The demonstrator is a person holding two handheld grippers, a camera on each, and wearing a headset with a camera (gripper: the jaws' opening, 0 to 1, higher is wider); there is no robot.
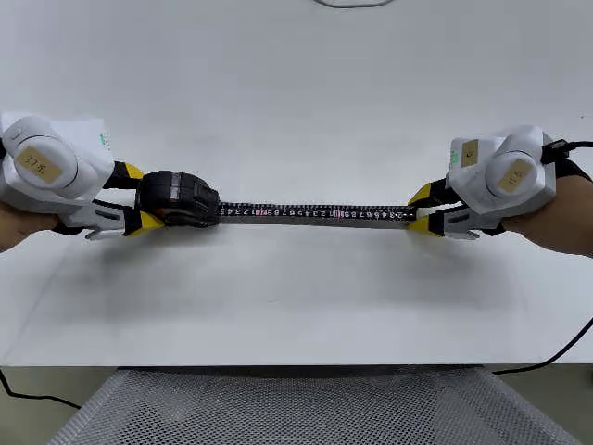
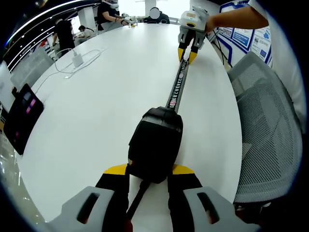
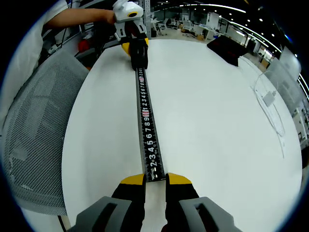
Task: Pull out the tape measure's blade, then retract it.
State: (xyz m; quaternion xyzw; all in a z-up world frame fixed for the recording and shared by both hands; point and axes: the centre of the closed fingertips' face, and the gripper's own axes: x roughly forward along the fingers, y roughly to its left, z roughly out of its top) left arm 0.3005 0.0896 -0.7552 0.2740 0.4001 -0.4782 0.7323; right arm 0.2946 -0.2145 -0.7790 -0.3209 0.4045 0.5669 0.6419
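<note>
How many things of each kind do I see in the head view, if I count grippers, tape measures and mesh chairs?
Grippers: 2, the left gripper and the right gripper
Tape measures: 1, the tape measure held between them
Mesh chairs: 1, the mesh chair
Total: 4

A broad white surface [image 1: 296, 102] stretches across the room. A grey mesh chair [image 1: 306, 408] stands against its near edge, and thin black cords [image 1: 28, 397] hang below that edge at both sides. Toward the far edge lies a white charger block [image 2: 77, 60] with a looping white cable, and a black device [image 2: 21, 118] sits right at that edge. People [image 2: 111, 10] gather at one end.
</note>
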